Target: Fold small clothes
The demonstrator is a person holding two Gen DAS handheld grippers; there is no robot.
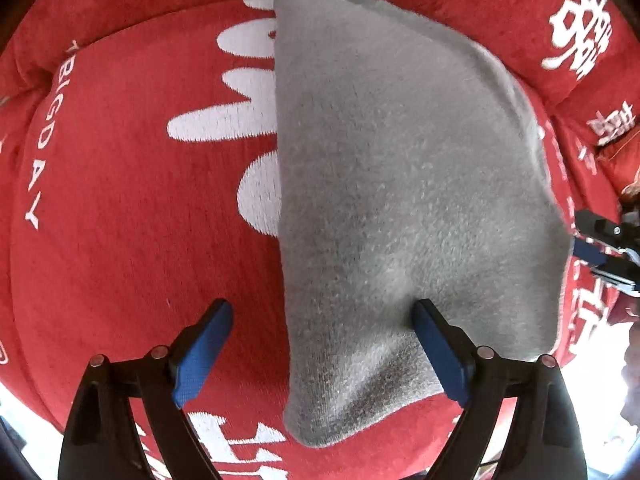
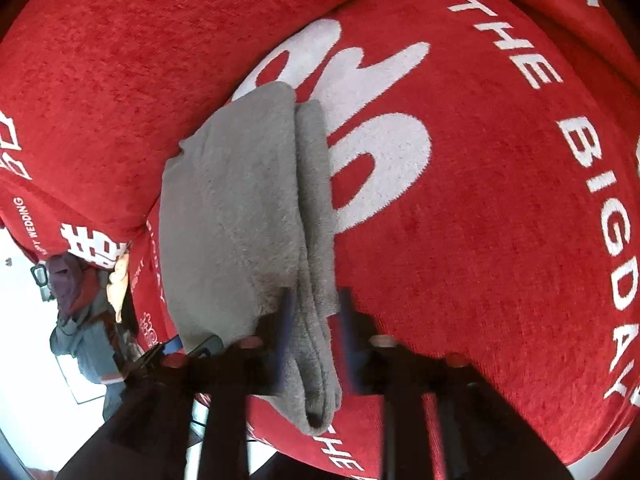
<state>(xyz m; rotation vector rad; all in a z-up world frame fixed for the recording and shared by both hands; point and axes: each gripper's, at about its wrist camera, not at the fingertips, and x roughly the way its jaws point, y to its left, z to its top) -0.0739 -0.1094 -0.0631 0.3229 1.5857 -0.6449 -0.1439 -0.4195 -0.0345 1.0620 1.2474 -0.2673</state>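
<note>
Blue-padded and spread wide, your left gripper (image 1: 322, 354) sits at six o'clock in its own view, gripping nothing: one pad is on bare red, the other just touches the cloth's near edge. Largest in both views is the red cushion (image 1: 120, 220) with white lettering, filling everything behind. On it lies the grey garment (image 1: 400, 180), a fleecy piece already doubled over, its layered fold edge running from twelve to six o'clock in the right wrist view. Your right gripper (image 2: 314, 344) straddles that edge at six o'clock; its fingers are blurred and the pads seem clear of the cloth, so it reads as let go. You look to be between folds. Next, pick the near end with both tools and carry it toward twelve o'clock, keeping the layers aligned.
</note>
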